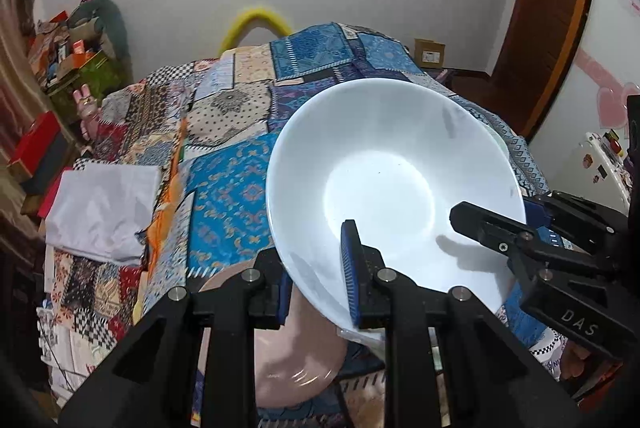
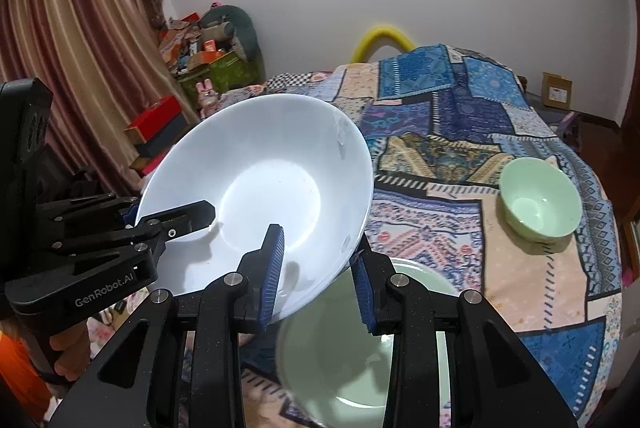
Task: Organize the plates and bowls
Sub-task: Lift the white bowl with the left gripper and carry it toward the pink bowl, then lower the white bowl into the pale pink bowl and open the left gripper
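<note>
The white bowl (image 1: 394,184) is off the bed, tilted, pinched at its near rim by both tongs: the left gripper (image 1: 316,276) and the right gripper (image 2: 318,276) are each closed onto the rim, one pad inside and one outside. Glazed ware held so shallow could slip or twist if the hands pull unevenly, dropping onto the pink plate (image 1: 296,360) or green plate (image 2: 344,348) below. Farther off, the green bowl (image 2: 538,200) sits on the quilt (image 2: 460,148).
</note>
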`<control>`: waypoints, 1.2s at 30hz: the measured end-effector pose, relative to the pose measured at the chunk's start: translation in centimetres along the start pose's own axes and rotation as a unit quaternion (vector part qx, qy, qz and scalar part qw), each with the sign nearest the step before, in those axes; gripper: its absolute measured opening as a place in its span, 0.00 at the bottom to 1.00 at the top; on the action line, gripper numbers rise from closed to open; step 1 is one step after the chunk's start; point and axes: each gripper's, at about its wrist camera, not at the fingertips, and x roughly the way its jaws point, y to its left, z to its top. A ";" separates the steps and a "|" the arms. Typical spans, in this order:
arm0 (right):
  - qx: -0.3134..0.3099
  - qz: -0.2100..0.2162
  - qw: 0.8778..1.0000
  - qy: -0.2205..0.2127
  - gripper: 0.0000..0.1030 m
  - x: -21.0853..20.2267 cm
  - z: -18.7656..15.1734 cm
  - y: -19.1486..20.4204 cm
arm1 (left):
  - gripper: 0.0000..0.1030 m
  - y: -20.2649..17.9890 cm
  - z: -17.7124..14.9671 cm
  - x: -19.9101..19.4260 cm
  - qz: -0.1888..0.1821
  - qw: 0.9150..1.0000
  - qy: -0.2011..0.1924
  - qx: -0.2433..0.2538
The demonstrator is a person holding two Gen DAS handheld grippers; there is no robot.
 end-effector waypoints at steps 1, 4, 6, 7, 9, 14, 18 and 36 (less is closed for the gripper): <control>-0.002 0.003 1.000 0.001 0.29 0.1 0.0 0.2 | 0.21 0.3 -0.2 -0.1 0.001 1.000 0.000 -0.003; -0.009 0.013 1.000 0.005 0.29 0.4 -0.3 1.2 | 0.21 1.4 -1.0 -0.6 0.007 1.000 0.003 -0.015; -0.013 0.020 1.000 0.007 0.29 0.7 -0.5 1.7 | 0.21 2.0 -1.7 -0.8 0.010 1.000 0.006 -0.022; -0.014 0.025 1.000 0.009 0.29 0.9 -0.6 2.0 | 0.21 2.3 -2.0 -0.9 0.012 1.000 0.008 -0.024; -0.016 0.031 0.999 0.013 0.29 1.2 -0.7 2.4 | 0.21 2.9 -2.5 -0.9 0.016 0.999 0.012 -0.030; -0.023 0.045 0.998 0.025 0.29 2.2 -1.3 3.7 | 0.21 4.7 -3.9 -1.0 0.023 0.998 0.021 -0.048; -0.027 0.054 0.998 0.035 0.29 3.0 -1.7 4.7 | 0.21 5.7 -5.1 -1.2 0.027 0.998 0.028 -0.055; -0.030 0.072 0.993 0.090 0.29 6.8 -4.2 7.4 | 0.21 9.5 -8.5 1.2 0.034 0.993 0.072 -0.089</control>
